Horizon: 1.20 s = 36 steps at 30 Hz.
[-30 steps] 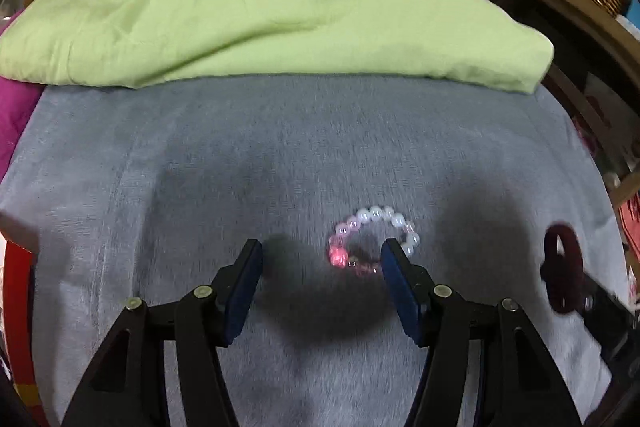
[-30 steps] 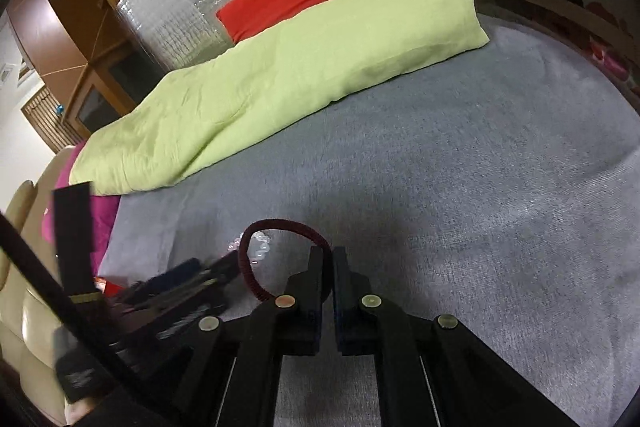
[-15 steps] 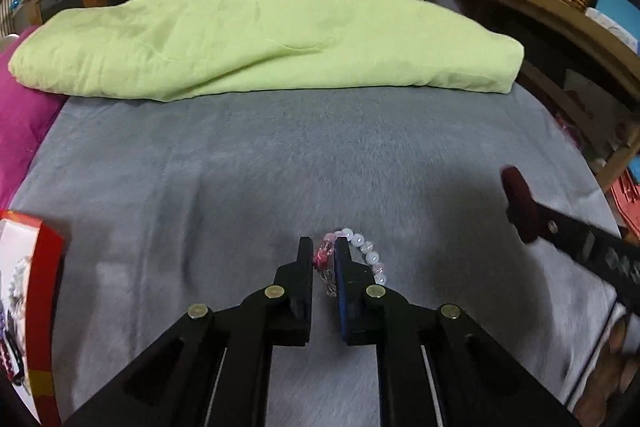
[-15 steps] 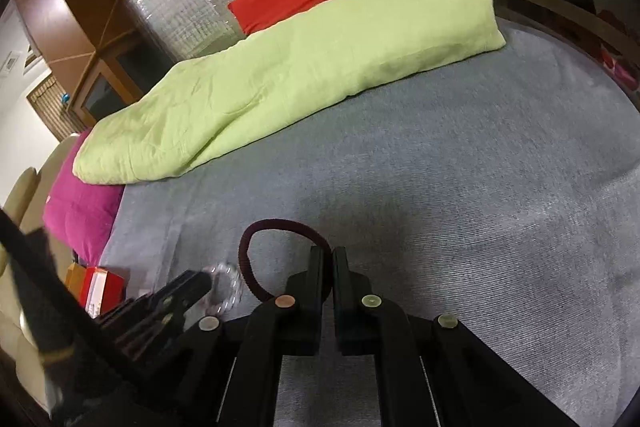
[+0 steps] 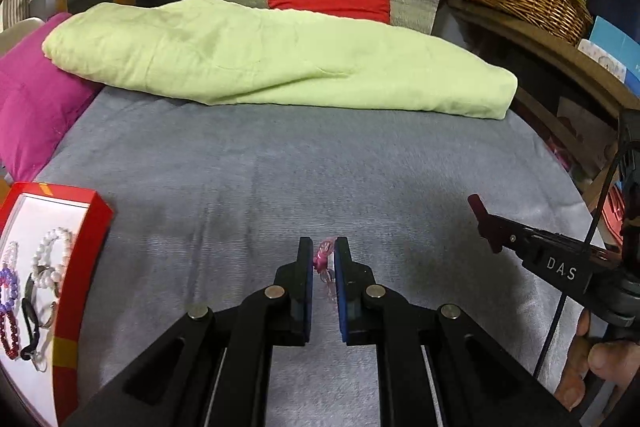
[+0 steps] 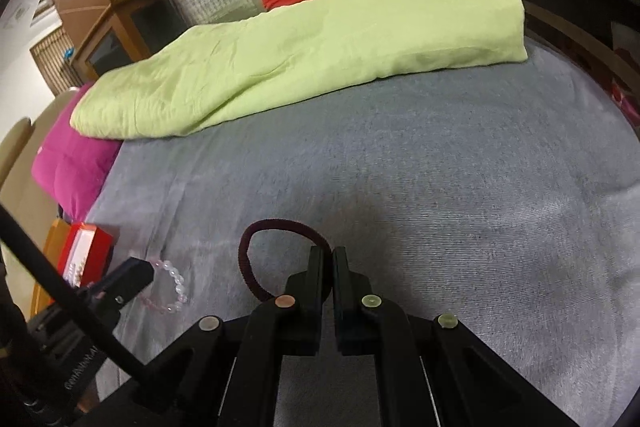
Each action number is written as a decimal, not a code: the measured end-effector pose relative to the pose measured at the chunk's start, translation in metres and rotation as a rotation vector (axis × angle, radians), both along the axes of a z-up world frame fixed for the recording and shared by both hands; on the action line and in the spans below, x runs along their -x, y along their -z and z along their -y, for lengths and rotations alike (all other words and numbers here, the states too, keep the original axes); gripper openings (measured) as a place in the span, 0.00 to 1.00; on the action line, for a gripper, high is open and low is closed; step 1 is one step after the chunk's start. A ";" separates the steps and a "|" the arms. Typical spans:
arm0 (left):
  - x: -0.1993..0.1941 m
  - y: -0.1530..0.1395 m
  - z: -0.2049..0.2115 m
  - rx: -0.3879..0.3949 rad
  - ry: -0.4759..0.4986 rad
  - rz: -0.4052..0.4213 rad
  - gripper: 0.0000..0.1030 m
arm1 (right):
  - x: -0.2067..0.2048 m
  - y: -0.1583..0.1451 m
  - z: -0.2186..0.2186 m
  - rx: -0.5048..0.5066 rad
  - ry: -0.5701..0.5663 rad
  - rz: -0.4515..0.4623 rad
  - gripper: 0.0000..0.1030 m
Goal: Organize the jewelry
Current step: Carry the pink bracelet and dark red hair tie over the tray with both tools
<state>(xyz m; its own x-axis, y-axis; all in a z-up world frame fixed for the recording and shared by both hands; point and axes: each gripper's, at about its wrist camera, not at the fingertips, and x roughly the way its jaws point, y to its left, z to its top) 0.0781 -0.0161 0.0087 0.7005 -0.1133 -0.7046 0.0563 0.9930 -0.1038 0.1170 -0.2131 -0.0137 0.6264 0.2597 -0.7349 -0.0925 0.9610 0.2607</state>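
Low centre of the left view, the left gripper (image 5: 323, 259) pinches a pink bracelet (image 5: 322, 258). The right gripper (image 6: 332, 267) clamps a maroon hair tie (image 6: 276, 227). The red box (image 5: 86, 227) sits lower left.

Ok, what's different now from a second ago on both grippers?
The left gripper shut on the pink bead bracelet, lifted it off the grey blanket and swung toward the red jewelry box, which has come into its view. The right gripper stayed shut on the maroon hair tie, only drifting a little.
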 end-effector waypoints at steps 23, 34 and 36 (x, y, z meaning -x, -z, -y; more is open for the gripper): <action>0.015 -0.015 -0.032 0.040 -0.024 0.047 0.10 | 0.023 -0.005 -0.046 0.110 -0.069 0.010 0.04; 0.024 -0.018 -0.047 0.043 -0.045 0.051 0.10 | 0.034 -0.001 -0.063 0.130 -0.094 0.006 0.04; 0.027 -0.018 -0.050 0.041 -0.051 0.056 0.10 | 0.036 -0.001 -0.065 0.131 -0.095 0.007 0.04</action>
<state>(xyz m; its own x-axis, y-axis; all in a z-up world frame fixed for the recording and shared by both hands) 0.0514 0.0343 0.0270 0.7442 -0.1047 -0.6597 0.0124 0.9896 -0.1430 0.0807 -0.1477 -0.0122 0.6088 0.2201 -0.7622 -0.1861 0.9736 0.1325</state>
